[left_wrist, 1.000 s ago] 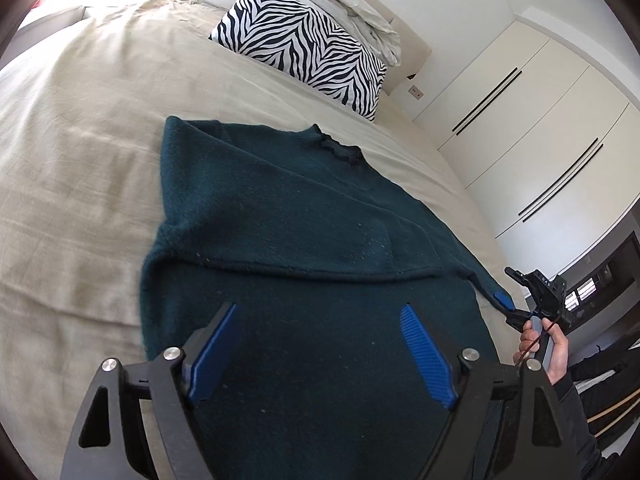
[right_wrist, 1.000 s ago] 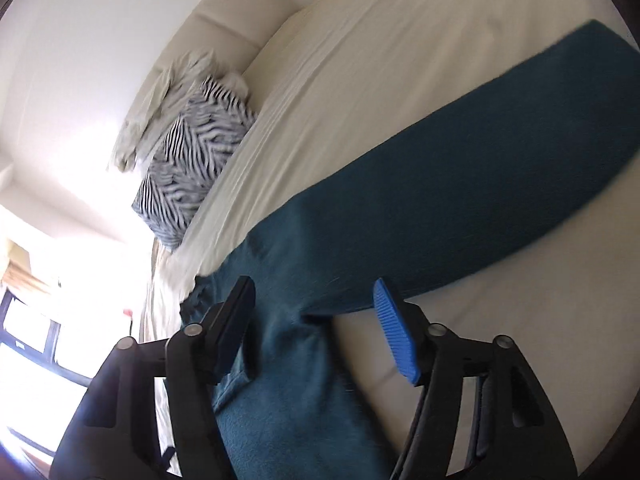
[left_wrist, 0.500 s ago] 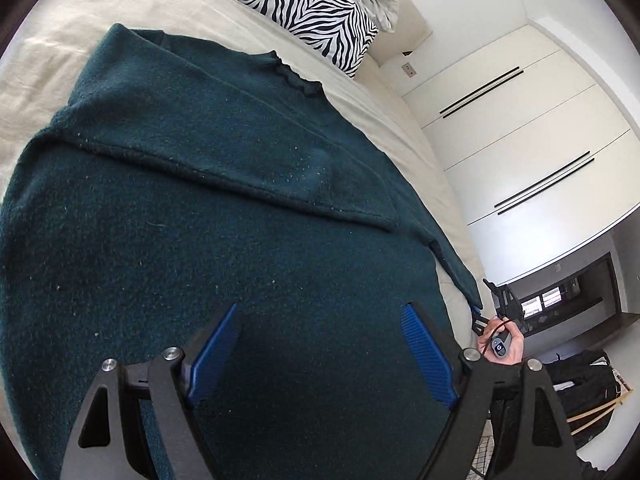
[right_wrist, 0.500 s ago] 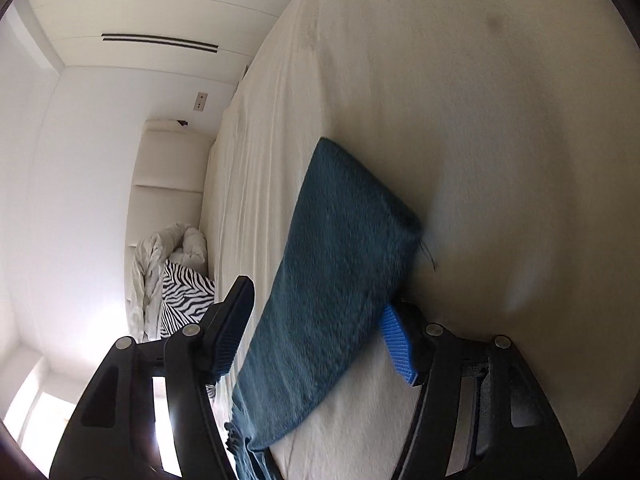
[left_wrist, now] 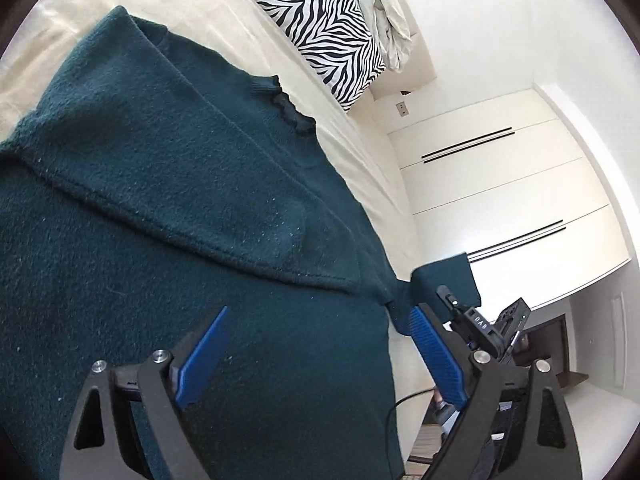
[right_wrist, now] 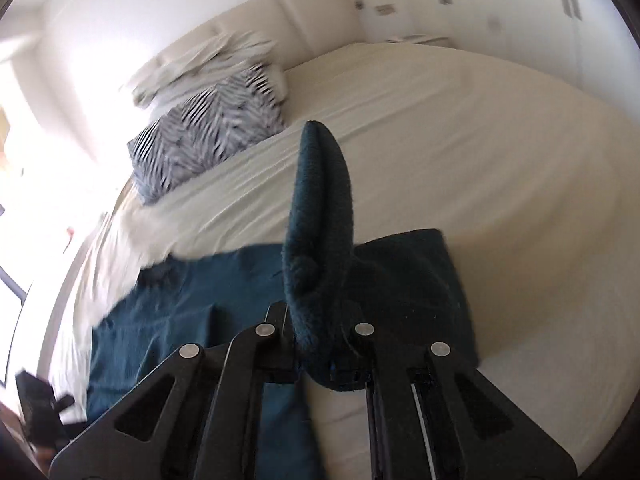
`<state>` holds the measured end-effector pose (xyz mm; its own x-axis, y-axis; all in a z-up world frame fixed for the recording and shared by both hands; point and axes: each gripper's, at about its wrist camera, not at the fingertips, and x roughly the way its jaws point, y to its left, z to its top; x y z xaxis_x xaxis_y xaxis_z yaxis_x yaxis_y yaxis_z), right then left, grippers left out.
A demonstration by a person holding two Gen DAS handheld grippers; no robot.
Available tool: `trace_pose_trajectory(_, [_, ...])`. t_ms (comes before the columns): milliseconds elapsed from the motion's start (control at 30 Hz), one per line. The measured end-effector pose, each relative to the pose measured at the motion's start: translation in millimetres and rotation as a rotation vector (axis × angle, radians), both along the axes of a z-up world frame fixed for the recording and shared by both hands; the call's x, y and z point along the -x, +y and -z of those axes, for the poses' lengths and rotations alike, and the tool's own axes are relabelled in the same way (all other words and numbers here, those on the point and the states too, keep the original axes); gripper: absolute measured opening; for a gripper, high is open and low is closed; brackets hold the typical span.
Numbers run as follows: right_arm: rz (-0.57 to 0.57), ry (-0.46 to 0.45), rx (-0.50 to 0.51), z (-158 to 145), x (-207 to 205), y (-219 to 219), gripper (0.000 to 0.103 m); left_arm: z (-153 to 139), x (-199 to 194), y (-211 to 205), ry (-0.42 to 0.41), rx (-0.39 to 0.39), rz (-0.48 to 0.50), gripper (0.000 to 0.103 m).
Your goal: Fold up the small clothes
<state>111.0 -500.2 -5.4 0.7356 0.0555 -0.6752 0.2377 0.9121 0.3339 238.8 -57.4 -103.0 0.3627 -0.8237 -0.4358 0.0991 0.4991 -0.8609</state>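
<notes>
A dark teal sweater (left_wrist: 168, 208) lies spread flat on the bed (right_wrist: 460, 128), its body running from the near edge toward the headboard, one sleeve already folded across the chest. Its lower part is cut off by the frame in the left wrist view, so the hem cannot be seen. The other sleeve (right_wrist: 320, 208) is lifted off the sheet near the bed's right edge, its end standing up in a narrow loop. The right gripper (right_wrist: 318, 354) is clamped on that sleeve; the fabric covers the fingers entirely, so the pads are hidden. The right wrist view is motion-blurred. The left gripper (left_wrist: 316, 354) hovers over the sweater's body with its blue fingers (left_wrist: 202, 354) wide apart, holding nothing; whether they touch the knit is unclear. A zebra-print pillow (left_wrist: 320, 28) sits at the head of the bed with crumpled white bedding (left_wrist: 388, 12) behind it. White wardrobe doors (left_wrist: 500, 184) stand beyond the bed's right edge.
</notes>
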Motion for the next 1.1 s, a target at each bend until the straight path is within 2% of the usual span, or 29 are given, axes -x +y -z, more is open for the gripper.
trace_pose_trajectory(133, [-0.236,0.077,0.163,25,-25,148,0.008,5,-7,-6,0.045,0.07,0.015,0.095])
trace_pose_trajectory(200, [-0.284,0.108,0.185,48,-26,200,0.008,5,-10,-12,0.056,0.094,0.028,0.096])
trace_pose_trajectory(233, [-0.282,0.122,0.174,59,-27,213,0.008,6,-13,-16,0.065,0.109,0.034,0.096])
trace_pose_trajectory(333, [-0.259,0.136,0.185,80,-12,229,0.011,9,-24,-32,0.092,0.15,0.069,0.099])
trace_pose_trajectory(467, [-0.261,0.121,0.177,86,1,224,0.016,18,-34,-56,0.146,0.129,0.115,0.099])
trace_pose_trajectory(600, [-0.291,0.131,0.171,88,13,220,0.031,20,-38,-81,0.159,0.091,0.145,0.098])
trace_pose_trajectory(667, [-0.299,0.123,0.154,86,24,220,0.051,20,-36,-92,0.163,0.06,0.16,0.095])
trace_pose_trajectory(700, [-0.3,0.115,0.137,83,33,218,0.059,20,-35,-97,0.166,0.052,0.174,0.085])
trace_pose_trajectory(733, [-0.293,0.104,0.12,81,42,215,0.06,21,-36,-102,0.177,0.048,0.192,0.07])
trace_pose_trajectory(767, [-0.287,0.099,0.102,80,49,212,0.059,22,-37,-106,0.189,0.044,0.206,0.061])
trace_pose_trajectory(800, [-0.283,0.1,0.081,79,58,208,0.059,23,-38,-109,0.194,0.027,0.214,0.047])
trace_pose_trajectory(833, [-0.271,0.105,0.05,78,65,201,0.059,23,-39,-110,0.189,-0.004,0.215,0.032])
trace_pose_trajectory(867, [-0.252,0.108,0.008,80,72,193,0.059,21,-40,-110,0.181,-0.037,0.215,0.023])
trace_pose_trajectory(900, [-0.231,0.112,-0.042,81,78,183,0.06,18,-41,-108,0.172,-0.062,0.212,0.007])
trace_pose_trajectory(967, [-0.184,0.127,-0.145,90,88,162,0.06,5,-42,-102,0.128,-0.091,0.205,0.007])
trace_pose_trajectory(1100, [-0.131,0.104,-0.314,103,104,131,0.059,-51,-41,-84,-0.056,-0.178,0.214,0.008])
